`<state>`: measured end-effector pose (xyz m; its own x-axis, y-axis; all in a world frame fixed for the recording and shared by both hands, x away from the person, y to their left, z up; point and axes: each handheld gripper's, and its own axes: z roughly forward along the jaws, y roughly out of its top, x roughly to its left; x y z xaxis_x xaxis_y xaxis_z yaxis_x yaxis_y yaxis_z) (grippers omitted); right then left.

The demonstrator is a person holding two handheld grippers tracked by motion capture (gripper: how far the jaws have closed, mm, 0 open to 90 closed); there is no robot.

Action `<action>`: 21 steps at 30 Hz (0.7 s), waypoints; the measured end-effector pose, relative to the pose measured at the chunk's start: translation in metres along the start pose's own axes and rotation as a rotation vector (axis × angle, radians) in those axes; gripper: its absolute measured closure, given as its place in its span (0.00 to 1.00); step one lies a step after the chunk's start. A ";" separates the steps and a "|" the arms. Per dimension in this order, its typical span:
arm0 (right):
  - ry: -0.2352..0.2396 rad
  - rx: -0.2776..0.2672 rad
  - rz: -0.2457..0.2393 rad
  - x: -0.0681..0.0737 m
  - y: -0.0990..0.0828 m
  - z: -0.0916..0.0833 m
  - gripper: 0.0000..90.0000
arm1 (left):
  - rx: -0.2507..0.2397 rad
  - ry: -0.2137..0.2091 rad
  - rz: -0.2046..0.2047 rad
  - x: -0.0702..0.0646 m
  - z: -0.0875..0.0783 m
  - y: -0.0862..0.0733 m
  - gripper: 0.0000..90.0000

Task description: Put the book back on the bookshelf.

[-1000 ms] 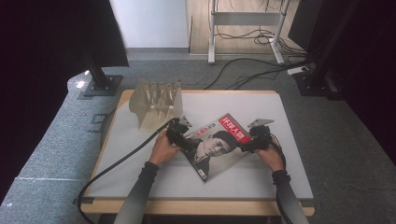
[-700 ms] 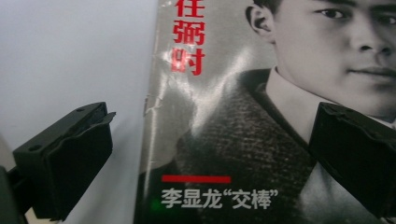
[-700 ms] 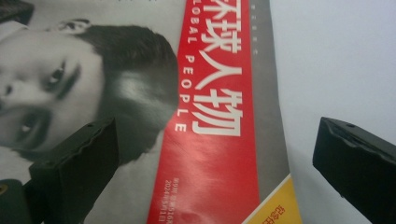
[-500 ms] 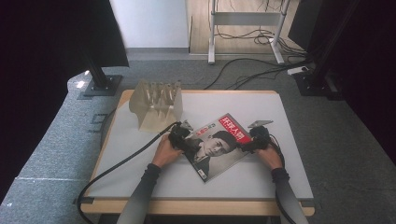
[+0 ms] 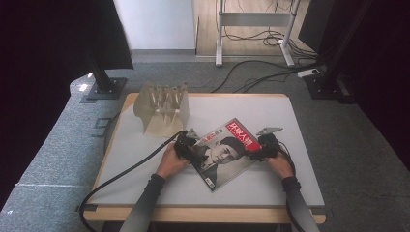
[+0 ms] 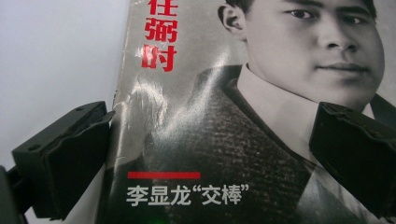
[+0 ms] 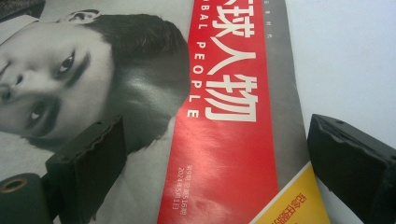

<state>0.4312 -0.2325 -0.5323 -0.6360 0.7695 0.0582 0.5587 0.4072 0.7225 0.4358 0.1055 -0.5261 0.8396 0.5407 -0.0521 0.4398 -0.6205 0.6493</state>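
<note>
A magazine with a black-and-white portrait and a red title band lies flat and askew on the white table. My left gripper sits low at its left edge. Its jaws stand wide apart, one fingertip beside the cover's edge, the other over the printed jacket. My right gripper is at the right edge, over the red band. Its jaws are spread and have just been closing a little. The cover lies under the gap and no pad presses on it.
A clear plastic rack stands at the table's back left. A thick black cable trails from the left gripper off the front left corner. Grey carpet, stand feet and loose cables surround the table.
</note>
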 end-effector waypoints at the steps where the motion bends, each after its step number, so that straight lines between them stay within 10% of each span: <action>1: 0.003 0.002 -0.004 0.001 -0.001 -0.001 0.06 | 0.001 -0.001 0.002 -0.001 -0.001 -0.001 0.00; 21: 0.048 -0.002 -0.049 0.041 -0.028 -0.025 0.07 | 0.015 -0.013 0.012 -0.039 -0.027 -0.033 0.00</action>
<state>0.3763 -0.2249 -0.5328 -0.6876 0.7240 0.0553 0.5251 0.4432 0.7265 0.3796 0.1198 -0.5250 0.8488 0.5260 -0.0540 0.4343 -0.6352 0.6387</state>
